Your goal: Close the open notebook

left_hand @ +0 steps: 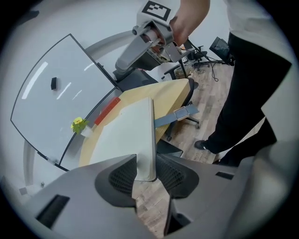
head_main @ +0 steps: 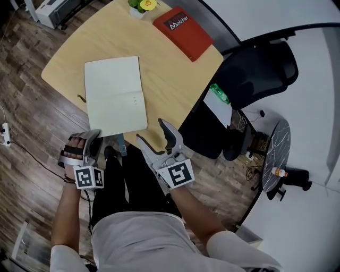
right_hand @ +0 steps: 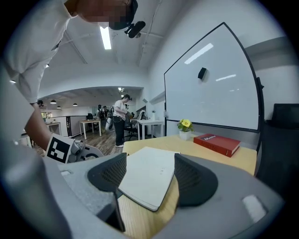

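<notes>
Cream notebook seemingly pinched in left gripper jaws.

Bright, even indoor light fills all my views: a long white ceiling strip lamp glows at the upper left of my right gripper view, and light streaks glare on the large white glass board. Both gripper views bend toward black rounded corners, with my own grey jaws soft and unfocused along the bottom. In the head view the cream-paged open notebook is sharp and shadows are faint.

On table: notebook at near edge; book, plant behind.
</notes>
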The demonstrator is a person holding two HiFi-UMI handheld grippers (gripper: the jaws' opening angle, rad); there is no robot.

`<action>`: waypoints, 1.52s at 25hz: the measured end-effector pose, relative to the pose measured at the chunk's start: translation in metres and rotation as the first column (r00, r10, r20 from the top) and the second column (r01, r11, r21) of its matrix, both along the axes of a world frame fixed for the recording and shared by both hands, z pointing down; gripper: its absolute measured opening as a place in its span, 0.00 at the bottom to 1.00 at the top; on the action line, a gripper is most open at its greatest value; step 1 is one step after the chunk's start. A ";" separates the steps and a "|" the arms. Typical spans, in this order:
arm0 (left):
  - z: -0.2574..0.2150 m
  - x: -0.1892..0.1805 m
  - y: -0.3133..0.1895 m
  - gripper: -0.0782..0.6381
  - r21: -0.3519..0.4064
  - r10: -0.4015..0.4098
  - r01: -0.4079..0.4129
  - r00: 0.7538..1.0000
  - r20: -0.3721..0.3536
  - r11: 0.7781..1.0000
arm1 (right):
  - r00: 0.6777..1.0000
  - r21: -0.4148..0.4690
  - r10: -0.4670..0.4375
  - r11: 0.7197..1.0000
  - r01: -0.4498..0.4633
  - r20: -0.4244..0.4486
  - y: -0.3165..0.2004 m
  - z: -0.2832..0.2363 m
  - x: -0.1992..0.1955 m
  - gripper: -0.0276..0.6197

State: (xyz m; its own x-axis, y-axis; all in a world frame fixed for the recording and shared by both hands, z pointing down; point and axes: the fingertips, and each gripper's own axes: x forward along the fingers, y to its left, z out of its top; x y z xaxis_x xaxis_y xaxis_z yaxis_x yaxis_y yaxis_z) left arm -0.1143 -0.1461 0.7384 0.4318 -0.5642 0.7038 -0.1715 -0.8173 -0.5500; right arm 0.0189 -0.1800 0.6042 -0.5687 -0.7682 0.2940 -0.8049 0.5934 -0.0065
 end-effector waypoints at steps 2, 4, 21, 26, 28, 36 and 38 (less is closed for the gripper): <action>-0.001 0.000 0.001 0.29 -0.022 0.006 -0.007 1.000 -0.012 1.000 | 1.000 0.005 0.012 1.000 -0.012 -0.003 0.000 -0.002 0.006 0.54; -0.005 0.000 0.001 0.28 -0.039 0.013 -0.013 1.000 -0.020 0.999 | 0.999 0.014 0.034 0.999 -0.034 0.002 -0.003 -0.008 0.012 0.54; -0.072 -0.009 -0.012 0.21 -0.106 0.001 -0.011 0.996 -0.094 0.994 | 0.997 0.114 0.071 0.991 -0.075 0.042 -0.022 -0.075 0.039 0.54; -0.084 -0.012 -0.021 0.20 -0.192 -0.033 0.013 0.994 -0.102 0.981 | 0.997 0.132 0.059 0.989 -0.066 0.058 -0.032 -0.091 0.053 0.54; -0.086 -0.011 -0.022 0.20 -0.239 -0.044 0.019 0.994 -0.100 0.971 | 0.996 0.139 0.053 0.988 -0.063 0.071 -0.038 -0.096 0.061 0.54; -0.110 -0.009 -0.041 0.19 -0.413 -0.106 0.034 0.983 -0.153 0.910 | 0.995 0.164 -0.022 0.986 0.006 0.097 -0.076 -0.122 0.077 0.54; -0.115 -0.012 -0.048 0.19 -0.453 -0.136 0.048 0.977 -0.164 0.890 | 0.994 0.169 -0.053 0.985 0.035 0.101 -0.084 -0.127 0.074 0.54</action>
